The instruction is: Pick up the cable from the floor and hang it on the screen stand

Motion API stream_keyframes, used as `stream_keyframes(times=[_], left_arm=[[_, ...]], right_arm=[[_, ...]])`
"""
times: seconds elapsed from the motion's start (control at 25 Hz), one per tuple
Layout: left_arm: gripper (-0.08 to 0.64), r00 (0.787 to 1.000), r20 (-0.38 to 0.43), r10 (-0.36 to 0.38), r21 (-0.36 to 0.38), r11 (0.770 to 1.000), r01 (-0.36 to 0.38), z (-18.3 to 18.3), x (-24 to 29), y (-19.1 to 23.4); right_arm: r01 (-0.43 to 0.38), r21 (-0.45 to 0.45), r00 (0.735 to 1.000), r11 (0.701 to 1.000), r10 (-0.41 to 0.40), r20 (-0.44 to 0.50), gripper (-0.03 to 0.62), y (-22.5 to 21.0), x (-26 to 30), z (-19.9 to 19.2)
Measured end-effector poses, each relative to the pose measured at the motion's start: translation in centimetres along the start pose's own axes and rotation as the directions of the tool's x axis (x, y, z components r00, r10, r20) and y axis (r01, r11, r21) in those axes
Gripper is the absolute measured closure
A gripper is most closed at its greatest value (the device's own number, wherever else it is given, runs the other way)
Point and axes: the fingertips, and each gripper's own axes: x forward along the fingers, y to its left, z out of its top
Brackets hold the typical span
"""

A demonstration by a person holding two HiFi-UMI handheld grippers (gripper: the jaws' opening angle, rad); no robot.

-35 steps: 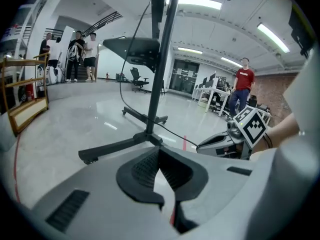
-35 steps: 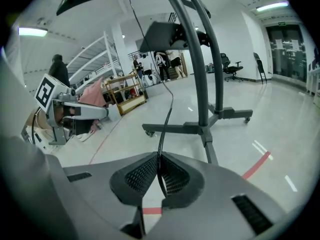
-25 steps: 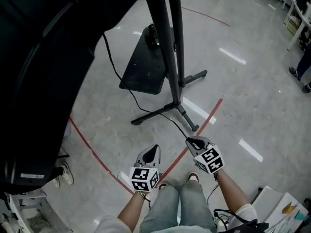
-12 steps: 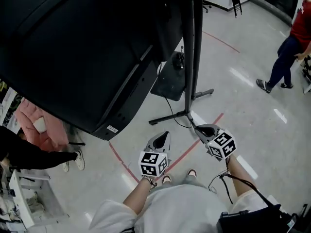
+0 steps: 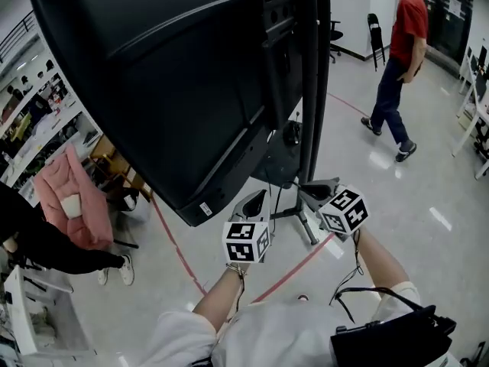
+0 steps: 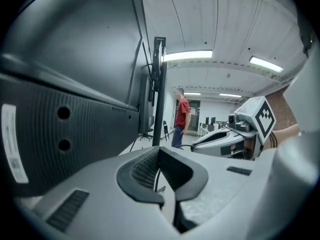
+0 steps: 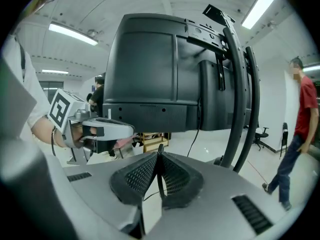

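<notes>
A large black screen (image 5: 176,75) hangs on a stand with two dark poles (image 5: 308,90); its feet (image 5: 304,222) rest on the floor below. My right gripper (image 5: 309,190) is raised beside the poles, shut on a thin black cable (image 7: 159,178) that runs down between its pads. The poles (image 7: 235,109) and the screen's back (image 7: 150,79) fill the right gripper view. My left gripper (image 5: 257,202) is level with the right one, under the screen's lower edge, jaws shut. A thin dark line shows in its slit (image 6: 157,180); I cannot tell whether it is pinched.
A person in a red shirt (image 5: 401,60) walks at the far right. A pink jacket (image 5: 72,197) and a person in black (image 5: 38,243) are at the left. A red line (image 5: 298,270) crosses the floor. A black bag (image 5: 390,342) hangs at my right side.
Both grippers have risen from near the floor to the screen's lower edge, the right one carrying the cable. The view has tilted up, and the person in red has come into sight.
</notes>
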Motion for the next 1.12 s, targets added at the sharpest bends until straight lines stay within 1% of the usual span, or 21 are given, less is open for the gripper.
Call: stream_keyframes(times=[0.12,0.32,0.4,0.56,0.72,0.84,0.96,1.12], left_arm=[[0.557,0.999,0.032,0.010,-0.003,1.000,-0.010,3.6,0.0,0.4],[0.557,0.996,0.083,0.010,0.019,1.000,-0.012,9.8,-0.9,0.2],[0.557,0.995,0.103,0.014,0.030,0.999,-0.017,12.2,-1.1,0.3],[0.557,0.991,0.129,0.047,0.075,0.996,-0.057,16.4,-1.0,0.6],[0.557,0.989,0.143,0.047,0.104,0.993,-0.062,21.1,-0.2,0.6],[0.557,0.984,0.169,0.046,0.110,0.992,-0.065,24.3,0.2,0.8],[0.557,0.979,0.195,0.054,0.114,0.990,-0.078,26.8,0.1,1.2],[0.557,0.972,0.223,0.074,0.115,0.988,-0.101,30.4,0.1,1.5]], right_arm=[[0.014,-0.035,0.999,0.999,-0.012,0.041,0.558,-0.5,-0.1,4.2],[0.042,-0.122,0.996,0.992,-0.032,0.082,0.558,-1.4,-0.8,10.8],[0.061,-0.142,0.994,0.988,-0.047,0.096,0.558,-2.0,-1.4,13.2],[0.080,-0.165,0.990,0.983,-0.059,0.127,0.558,-3.0,-2.8,18.1],[0.086,-0.165,0.984,0.983,-0.058,0.166,0.558,-4.1,-3.8,23.3],[0.105,-0.164,0.976,0.981,-0.069,0.209,0.558,-4.7,-4.4,27.1],[0.120,-0.170,0.968,0.978,-0.077,0.241,0.558,-4.9,-4.9,30.5],[0.141,-0.209,0.960,0.968,-0.081,0.269,0.558,-5.4,-6.3,35.0]])
